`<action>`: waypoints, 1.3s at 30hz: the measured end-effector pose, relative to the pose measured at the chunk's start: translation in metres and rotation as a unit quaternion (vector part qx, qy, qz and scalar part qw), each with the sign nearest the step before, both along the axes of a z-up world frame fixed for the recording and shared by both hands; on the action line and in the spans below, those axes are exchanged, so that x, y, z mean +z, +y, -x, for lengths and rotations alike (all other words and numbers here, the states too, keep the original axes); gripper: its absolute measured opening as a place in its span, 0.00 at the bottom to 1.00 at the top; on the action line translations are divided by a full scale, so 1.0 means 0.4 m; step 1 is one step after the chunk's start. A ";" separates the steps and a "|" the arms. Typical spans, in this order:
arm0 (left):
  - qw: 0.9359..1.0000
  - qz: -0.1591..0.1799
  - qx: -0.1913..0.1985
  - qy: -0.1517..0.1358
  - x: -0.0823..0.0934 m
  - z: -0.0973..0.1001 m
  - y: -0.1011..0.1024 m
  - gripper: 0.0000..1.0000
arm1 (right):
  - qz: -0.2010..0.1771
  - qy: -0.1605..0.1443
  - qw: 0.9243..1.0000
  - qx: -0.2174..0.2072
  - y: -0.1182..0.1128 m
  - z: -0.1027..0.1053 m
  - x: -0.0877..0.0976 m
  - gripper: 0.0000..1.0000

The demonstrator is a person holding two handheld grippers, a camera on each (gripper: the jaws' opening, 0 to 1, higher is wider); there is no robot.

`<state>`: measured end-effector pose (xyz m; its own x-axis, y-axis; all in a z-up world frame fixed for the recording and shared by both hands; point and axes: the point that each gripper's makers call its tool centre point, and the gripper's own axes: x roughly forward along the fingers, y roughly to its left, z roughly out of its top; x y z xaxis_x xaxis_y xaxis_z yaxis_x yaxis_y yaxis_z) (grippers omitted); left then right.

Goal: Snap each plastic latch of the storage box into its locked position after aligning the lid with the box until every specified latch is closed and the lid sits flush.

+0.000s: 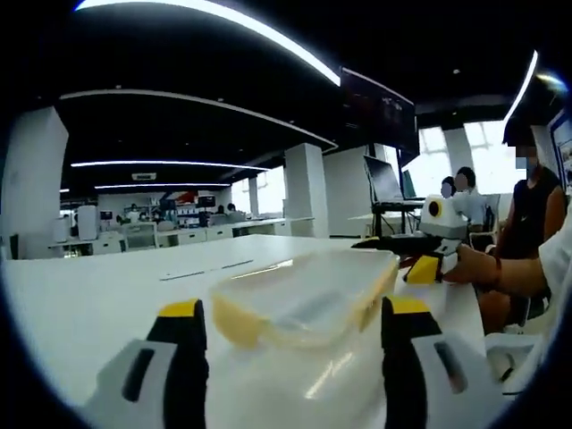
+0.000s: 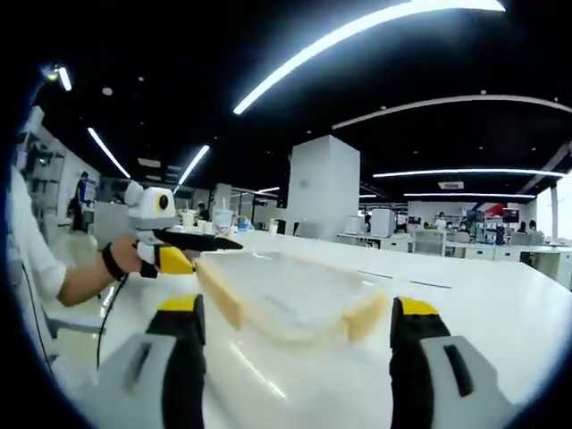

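Note:
A translucent storage box (image 1: 304,295) with its clear lid on top lies on the white table (image 1: 107,295), just ahead of my left gripper (image 1: 295,308). Yellow latches (image 1: 234,326) show at its ends. The left gripper is open, its yellow-tipped jaws standing wide on either side of the box's near end without touching it. In the right gripper view the same box (image 2: 286,299) lies ahead of my right gripper (image 2: 299,306), which is open too. Each gripper faces the other across the box: the right gripper (image 1: 420,259) appears at the box's far end, and the left gripper (image 2: 174,250) is held by a hand.
A person's arm (image 1: 509,268) reaches in from the right and a seated person (image 1: 532,206) is behind it. A laptop on a stand (image 1: 389,188) stands at the table's far side. Other desks and white pillars (image 2: 322,188) fill the room behind.

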<state>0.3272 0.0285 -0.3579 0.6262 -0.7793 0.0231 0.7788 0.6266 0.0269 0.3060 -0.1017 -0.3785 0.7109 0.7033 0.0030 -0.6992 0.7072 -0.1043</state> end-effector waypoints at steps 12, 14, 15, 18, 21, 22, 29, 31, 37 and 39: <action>1.000 -0.003 -0.004 0.009 0.001 -0.003 -0.025 0.76 | 0.022 0.015 1.000 -0.001 0.011 -0.001 -0.007 0.78; 1.000 -0.008 -0.003 0.009 0.006 -0.006 -0.033 0.76 | 0.022 0.018 1.000 -0.009 -0.004 -0.009 0.004 0.76; 1.000 -0.009 -0.003 0.003 0.009 -0.006 -0.036 0.76 | 0.024 0.019 0.999 -0.010 -0.006 -0.009 0.005 0.76; 1.000 -0.016 0.003 -0.001 0.021 -0.010 -0.052 0.75 | 0.026 0.020 0.999 -0.014 -0.011 -0.012 0.011 0.75; 0.999 -0.032 0.014 -0.005 0.019 -0.011 -0.060 0.73 | 0.028 0.021 0.999 -0.020 -0.021 -0.014 0.018 0.74; 0.999 -0.037 0.016 -0.007 0.018 -0.011 -0.062 0.73 | 0.029 0.020 0.999 -0.022 -0.022 -0.014 0.021 0.73; 0.999 -0.044 0.030 -0.009 0.028 -0.013 -0.075 0.72 | 0.031 0.031 0.998 -0.034 -0.029 -0.017 0.034 0.74; 0.998 -0.045 0.030 -0.011 0.026 -0.011 -0.071 0.70 | 0.033 0.026 0.998 -0.036 -0.031 -0.015 0.030 0.74; 0.999 -0.025 0.022 0.007 0.019 -0.001 -0.054 0.66 | 0.015 0.022 0.999 -0.022 -0.040 0.003 0.041 0.70; 1.000 -0.023 0.018 0.009 0.010 0.008 -0.050 0.67 | 0.003 0.031 0.999 -0.013 -0.048 0.010 0.042 0.69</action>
<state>0.3239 0.0086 -0.3539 0.6544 -0.7558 -0.0238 0.7559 0.6532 0.0434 0.3021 -0.1210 -0.3619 0.7278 0.6842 -0.0467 -0.6857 0.7249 -0.0653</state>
